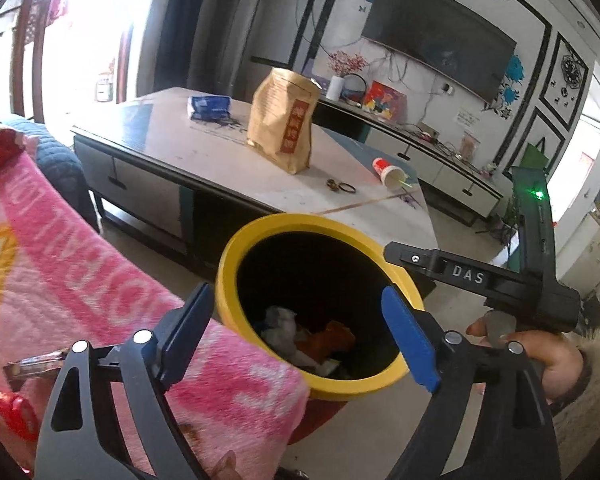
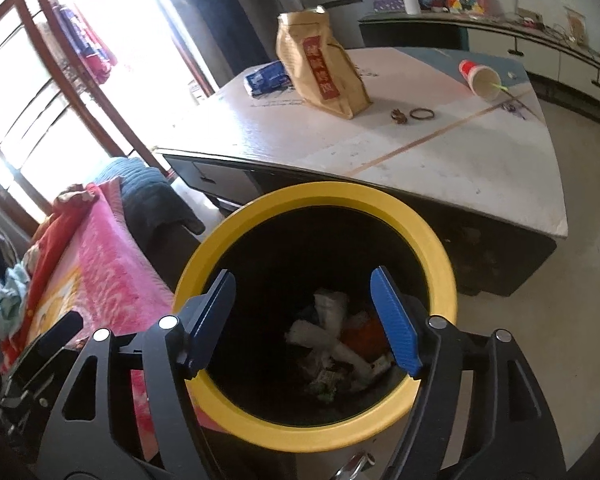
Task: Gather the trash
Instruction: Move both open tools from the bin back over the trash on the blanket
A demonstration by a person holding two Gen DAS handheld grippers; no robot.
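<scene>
A bin with a yellow rim (image 1: pixel 260 229) (image 2: pixel 316 191) stands on the floor between sofa and coffee table. Crumpled white and orange trash (image 1: pixel 312 338) (image 2: pixel 340 340) lies inside it. My left gripper (image 1: pixel 300 320) is open and empty over the bin's near-left side. My right gripper (image 2: pixel 304 308) is open and empty straight above the bin mouth; its body (image 1: pixel 468 276) shows at right in the left wrist view. On the table lie a tipped red paper cup (image 1: pixel 388 172) (image 2: pixel 480 76), a brown paper bag (image 1: pixel 282 120) (image 2: pixel 320 64) and a blue packet (image 1: pixel 210 107) (image 2: pixel 266 78).
The coffee table (image 1: pixel 204 156) (image 2: pixel 440 160) stands just behind the bin, with a small ring (image 2: pixel 422 113) and a scrap on it. A sofa with a pink blanket (image 1: pixel 80 272) (image 2: pixel 96 272) is on the left. A TV cabinet (image 1: pixel 440 160) lines the far wall.
</scene>
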